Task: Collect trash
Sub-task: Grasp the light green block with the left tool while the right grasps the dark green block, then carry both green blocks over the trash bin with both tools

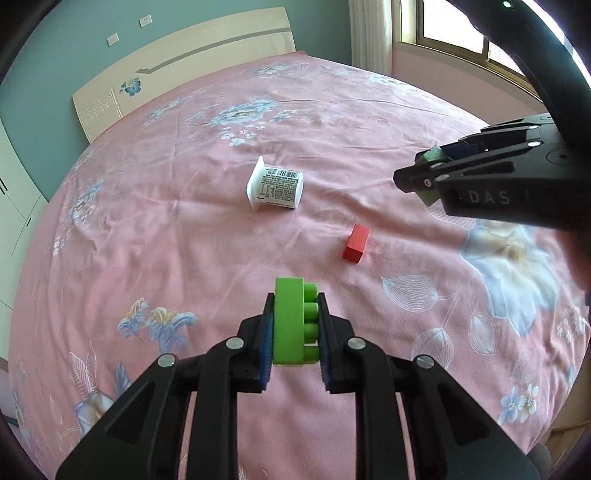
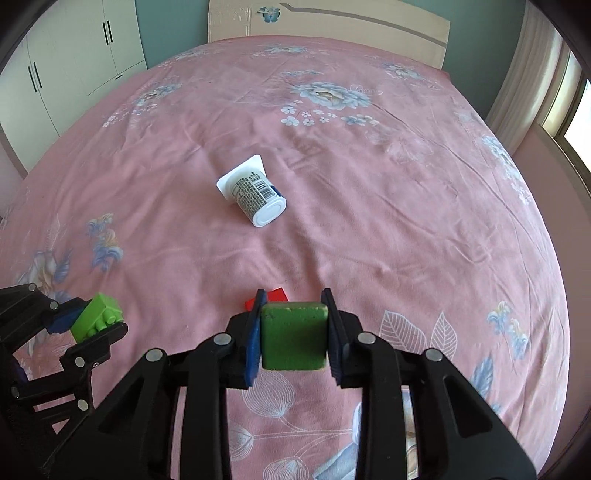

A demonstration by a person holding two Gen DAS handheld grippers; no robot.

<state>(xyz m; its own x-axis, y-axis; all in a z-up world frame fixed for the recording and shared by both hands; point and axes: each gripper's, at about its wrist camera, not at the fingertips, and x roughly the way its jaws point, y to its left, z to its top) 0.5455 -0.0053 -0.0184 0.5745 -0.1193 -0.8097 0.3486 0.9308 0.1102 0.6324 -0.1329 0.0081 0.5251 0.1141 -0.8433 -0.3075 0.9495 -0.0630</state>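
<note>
- Closest to you: your left gripper (image 1: 295, 328) is clamped on a bright green toy brick (image 1: 293, 325), studs facing one pad. Grip looks square, so just keep the squeeze steady and don't twist your wrist, or those studs could roll against the pad.
- Your right gripper (image 2: 293, 332) has its pads closed on a darker green foam block (image 2: 293, 338). It looks like foam, so I'd guess it's squishy; hold it firm but don't crush it.
- Both hands are full and I can't spot a bin in either view. My read is the step now is carrying these two off to wherever trash goes. Lift clear of the bed (image 2: 388, 229) before you swing away so nothing snags the pink sheet.
- Just past the right gripper's tips, a small red block (image 1: 356, 243) lies on the sheet, partly hidden from the right wrist view. Don't knock it on the way out.
- Further up, mid-bed, a white yogurt cup (image 2: 255, 194) lies on its side, well apart from the block. Probably the real trash here, so come back for it with a free gripper.
- Beyond that it's just the headboard (image 2: 332, 26) and wardrobe (image 2: 74, 55).
</note>
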